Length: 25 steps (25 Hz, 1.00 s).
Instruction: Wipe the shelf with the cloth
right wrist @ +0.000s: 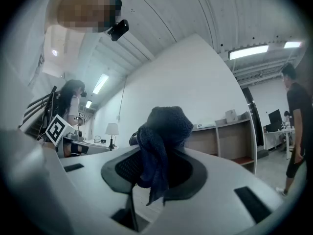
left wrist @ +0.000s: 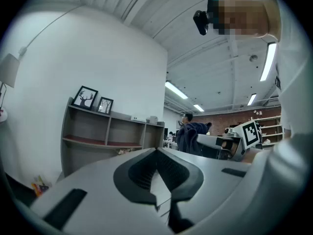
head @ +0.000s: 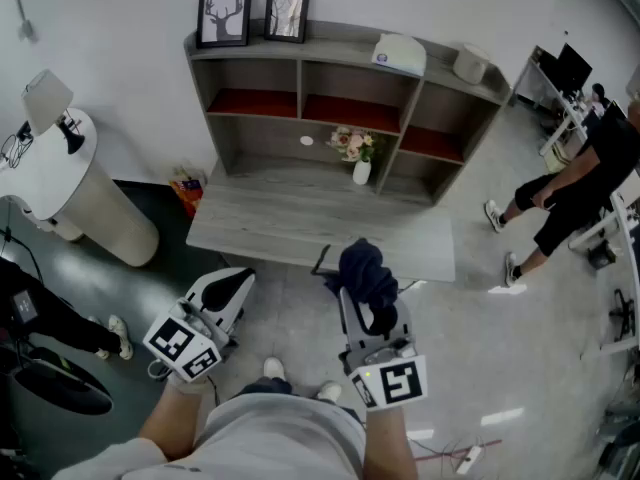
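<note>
Approach: right gripper (head: pixel 372 308) clamps dark blue cloth (head: pixel 366 273); left gripper (head: pixel 226 286) seemingly closed, empty. Next, reach grey wooden shelf (head: pixel 300 213).

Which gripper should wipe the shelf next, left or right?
Right. The right gripper is shut on the dark cloth, facing the shelf; the left gripper is shut with nothing between its jaws.

I find no readable text anywhere; the small blue label (head: pixel 381 58) on the white box (head: pixel 402 52) atop the grey wooden shelf unit (head: pixel 330 118) is too small to read
</note>
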{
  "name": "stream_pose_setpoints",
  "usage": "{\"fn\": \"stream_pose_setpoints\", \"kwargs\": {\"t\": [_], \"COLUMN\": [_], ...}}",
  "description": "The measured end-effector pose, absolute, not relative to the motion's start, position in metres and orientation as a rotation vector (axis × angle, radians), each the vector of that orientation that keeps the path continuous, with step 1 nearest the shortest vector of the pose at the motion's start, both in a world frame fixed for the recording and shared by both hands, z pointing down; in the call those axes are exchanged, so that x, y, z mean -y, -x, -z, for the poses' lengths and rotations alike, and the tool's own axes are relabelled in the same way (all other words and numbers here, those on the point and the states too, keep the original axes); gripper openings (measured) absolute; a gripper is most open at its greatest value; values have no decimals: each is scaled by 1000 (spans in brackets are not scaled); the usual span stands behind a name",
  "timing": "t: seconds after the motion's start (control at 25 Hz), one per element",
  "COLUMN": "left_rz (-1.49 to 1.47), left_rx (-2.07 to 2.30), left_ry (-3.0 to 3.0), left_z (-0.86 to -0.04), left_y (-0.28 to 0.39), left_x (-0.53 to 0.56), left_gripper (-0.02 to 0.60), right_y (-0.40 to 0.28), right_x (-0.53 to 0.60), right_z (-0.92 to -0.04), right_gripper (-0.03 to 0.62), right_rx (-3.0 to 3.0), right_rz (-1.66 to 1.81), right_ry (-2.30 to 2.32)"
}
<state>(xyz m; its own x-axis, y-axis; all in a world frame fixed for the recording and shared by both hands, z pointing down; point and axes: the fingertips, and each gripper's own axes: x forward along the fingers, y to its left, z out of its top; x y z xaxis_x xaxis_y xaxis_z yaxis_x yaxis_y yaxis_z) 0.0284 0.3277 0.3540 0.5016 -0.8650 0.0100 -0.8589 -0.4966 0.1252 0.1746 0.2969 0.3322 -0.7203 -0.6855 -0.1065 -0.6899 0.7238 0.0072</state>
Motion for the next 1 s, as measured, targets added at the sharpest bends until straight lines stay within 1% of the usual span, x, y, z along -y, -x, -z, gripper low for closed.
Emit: {"fn": "stream_pose_setpoints", "kwargs": {"t": [0.56,1.0], "left_rz": [127,90], "left_rx": [1464,1480], "left_ry": [-2612,-2571], "left_z": [-375,-396], "left_y": [66,102], "left_x": [-308,-270], "left_gripper": [15,15], "right_y": [-83,-52], "right_x": [-280,-229], "right_z": [-342,-373], "right_gripper": [114,115], "right_rx": [-2812,-2856], "right_rz": [-105,-24], "right_ry": [1210,1196]}}
